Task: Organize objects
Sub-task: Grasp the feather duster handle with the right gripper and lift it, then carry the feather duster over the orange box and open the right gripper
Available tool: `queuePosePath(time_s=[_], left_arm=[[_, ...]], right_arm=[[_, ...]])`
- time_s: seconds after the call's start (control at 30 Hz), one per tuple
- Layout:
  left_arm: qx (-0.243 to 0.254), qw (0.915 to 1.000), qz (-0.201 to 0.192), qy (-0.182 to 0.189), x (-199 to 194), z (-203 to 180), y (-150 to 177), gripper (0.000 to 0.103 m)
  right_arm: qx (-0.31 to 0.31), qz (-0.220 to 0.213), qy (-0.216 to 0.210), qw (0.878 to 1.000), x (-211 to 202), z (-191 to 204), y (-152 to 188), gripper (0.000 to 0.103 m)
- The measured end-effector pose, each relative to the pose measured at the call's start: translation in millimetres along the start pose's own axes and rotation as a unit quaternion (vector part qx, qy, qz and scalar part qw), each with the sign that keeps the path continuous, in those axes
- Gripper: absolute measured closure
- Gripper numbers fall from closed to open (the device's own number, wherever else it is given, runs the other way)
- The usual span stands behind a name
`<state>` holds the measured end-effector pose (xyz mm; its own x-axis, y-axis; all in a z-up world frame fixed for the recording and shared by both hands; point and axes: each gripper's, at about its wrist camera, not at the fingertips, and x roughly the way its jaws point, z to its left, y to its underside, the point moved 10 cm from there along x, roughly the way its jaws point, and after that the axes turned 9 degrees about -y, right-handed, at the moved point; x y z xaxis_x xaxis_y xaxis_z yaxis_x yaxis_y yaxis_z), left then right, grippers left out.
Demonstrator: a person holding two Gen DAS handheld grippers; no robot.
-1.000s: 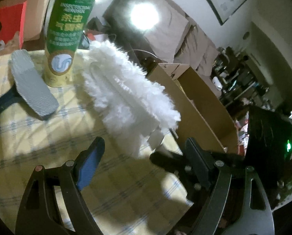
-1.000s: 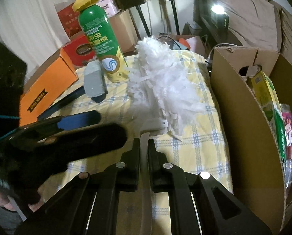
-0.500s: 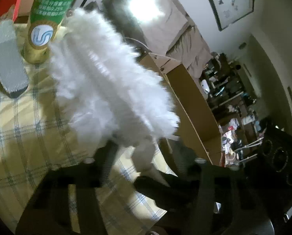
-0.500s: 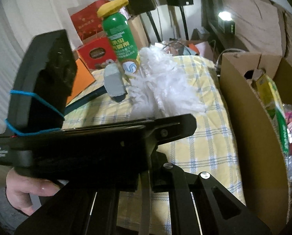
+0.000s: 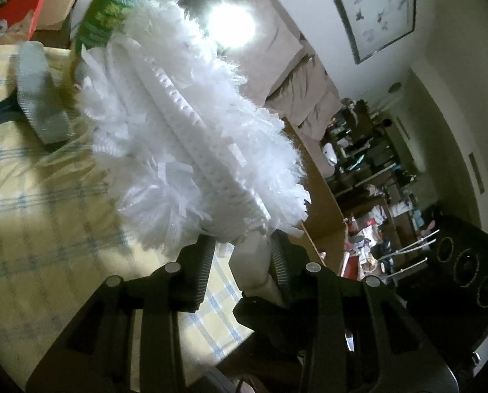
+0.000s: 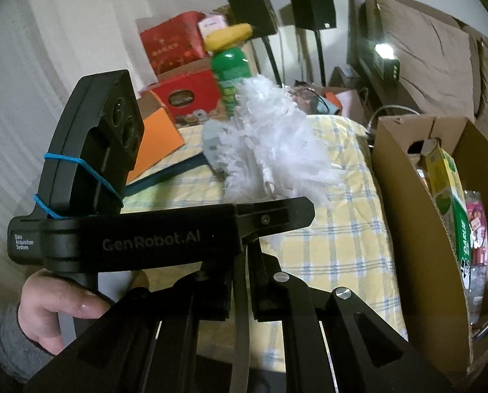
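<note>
A white fluffy duster (image 5: 191, 137) is lifted above the yellow checked tablecloth (image 5: 30, 203). My left gripper (image 5: 242, 249) is closing around the base of its white handle, close to the fluffy head; a small gap shows beside the left finger. My right gripper (image 6: 240, 281) is shut on the thin flat end of the duster handle (image 6: 242, 327). The duster head (image 6: 273, 150) shows beyond the left gripper's black body (image 6: 145, 235), which crosses the right wrist view.
A green spray can with a yellow cap (image 6: 230, 75) and a grey brush (image 5: 37, 91) are on the table behind the duster. An open cardboard box (image 6: 440, 177) with packets stands to the right of the table. Red and orange boxes (image 6: 178, 95) lie at the far left.
The duster has been raised off the cloth. My left gripper has moved in from the left and closed from wide open onto the handle base. My right gripper stays shut on the handle end.
</note>
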<state>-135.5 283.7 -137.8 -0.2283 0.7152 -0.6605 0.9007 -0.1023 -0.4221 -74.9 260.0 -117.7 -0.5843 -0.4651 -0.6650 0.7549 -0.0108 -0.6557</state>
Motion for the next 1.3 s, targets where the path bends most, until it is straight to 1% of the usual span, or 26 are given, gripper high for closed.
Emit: queuePosePath(time_s=[0.1,0.17,0.3,0.47,0.63,0.73,0.83,0.9,0.93,1.0,1.13,1.23,1.3], left_arm=[[-0.003,0.9999,-0.013,-0.003,-18,1,5,0.070],[-0.008,0.9995,-0.030,-0.006,-35,7,5,0.070],[-0.021,0.9975,-0.065,-0.019,-65,19,-6,0.070],[-0.047,0.9925,-0.105,-0.041,-107,50,-27,0.070],[-0.079,0.9831,-0.152,-0.065,-153,89,-51,0.071],[-0.102,0.9761,-0.177,-0.073,-179,115,-64,0.072],[-0.124,0.9703,-0.193,-0.076,-198,140,-76,0.073],[-0.133,0.9664,-0.203,-0.085,-207,153,-82,0.073],[-0.141,0.9630,-0.212,-0.088,-215,163,-87,0.073],[-0.154,0.9584,-0.223,-0.089,-226,178,-90,0.073],[-0.185,0.9476,-0.245,-0.088,-243,214,-100,0.073],[-0.204,0.9417,-0.251,-0.093,-249,243,-104,0.073],[-0.215,0.9392,-0.251,-0.094,-250,260,-102,0.073]], right_arm=[[-0.016,0.000,-0.008,1.000,-5,16,1,0.095],[-0.030,0.003,-0.014,0.999,-6,29,-1,0.095],[-0.072,0.009,-0.029,0.997,-1,61,-12,0.095],[-0.133,0.021,-0.046,0.990,19,98,-37,0.095],[-0.178,0.029,-0.079,0.980,47,141,-62,0.095],[-0.209,0.036,-0.101,0.972,65,170,-78,0.095],[-0.227,0.047,-0.119,0.965,83,194,-90,0.096],[-0.243,0.052,-0.126,0.960,97,210,-99,0.096],[-0.253,0.055,-0.128,0.958,103,218,-102,0.096],[-0.279,0.060,-0.133,0.949,116,235,-110,0.096],[-0.330,0.083,-0.160,0.927,145,263,-122,0.095],[-0.360,0.093,-0.167,0.913,162,273,-122,0.096],[-0.379,0.104,-0.172,0.903,178,281,-122,0.096]])
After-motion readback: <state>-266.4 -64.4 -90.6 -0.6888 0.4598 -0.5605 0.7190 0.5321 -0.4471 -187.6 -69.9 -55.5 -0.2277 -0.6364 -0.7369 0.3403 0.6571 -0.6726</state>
